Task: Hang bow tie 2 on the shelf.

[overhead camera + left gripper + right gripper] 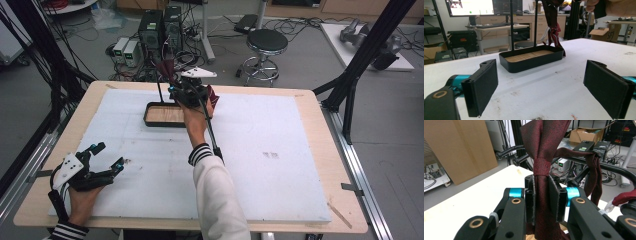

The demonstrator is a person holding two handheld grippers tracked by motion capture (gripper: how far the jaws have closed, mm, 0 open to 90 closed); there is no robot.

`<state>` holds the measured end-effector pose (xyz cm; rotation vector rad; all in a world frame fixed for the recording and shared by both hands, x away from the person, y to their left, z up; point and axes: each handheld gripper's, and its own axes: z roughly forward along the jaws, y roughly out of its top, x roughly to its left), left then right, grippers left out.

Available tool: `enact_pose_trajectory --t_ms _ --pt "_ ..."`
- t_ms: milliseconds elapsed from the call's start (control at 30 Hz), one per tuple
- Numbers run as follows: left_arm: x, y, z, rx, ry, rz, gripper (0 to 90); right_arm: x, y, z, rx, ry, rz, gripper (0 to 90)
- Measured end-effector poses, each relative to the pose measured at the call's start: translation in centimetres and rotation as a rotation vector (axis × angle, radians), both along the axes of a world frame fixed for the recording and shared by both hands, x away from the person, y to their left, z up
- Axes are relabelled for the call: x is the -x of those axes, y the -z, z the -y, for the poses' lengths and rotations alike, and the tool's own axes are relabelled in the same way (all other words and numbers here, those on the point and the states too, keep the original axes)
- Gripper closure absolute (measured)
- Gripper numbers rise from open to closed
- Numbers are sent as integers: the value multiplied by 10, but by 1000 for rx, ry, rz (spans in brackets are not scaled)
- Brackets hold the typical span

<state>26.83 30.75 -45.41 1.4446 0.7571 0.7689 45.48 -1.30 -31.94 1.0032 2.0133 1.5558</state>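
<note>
— Two grippers; what's the right gripper (541,202) got?
— Its jaws are clamped on a dark red tie (544,157), held up over the tray (150,119).
— And the left gripper (544,87)?
— Jaws wide apart, nothing in them, low over the table (280,160).

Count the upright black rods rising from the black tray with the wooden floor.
2. Both upright black rods stand at the far side of the black wooden-floored tray: one nearer its left end, the other towards its right end.
</note>
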Motion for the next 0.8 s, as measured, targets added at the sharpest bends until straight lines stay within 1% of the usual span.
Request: enact_pose_trajectory --t_ms 167,300,367,433,567,633,800 --pt "0 0 0 1 1 0 127 -1 2 -1 16 -7 -14 771" --pt "0 0 0 1 1 0 127 -1 2 -1 23 -4 -12 771" --pt "0 0 0 1 1 0 127 -1 2 -1 36 -6 -12 771" --pt "0 0 0 1 1 0 127 -1 2 -1 37 -4 -16 771" --pt "0 0 0 0 1 0 127 -1 2 -1 41 -7 -10 769" --pt "0 0 0 0 1 0 127 -1 2 -1 54 -5 -9 766" --pt "0 0 0 6 0 0 127 -2 4 -1 50 -5 -17 762"
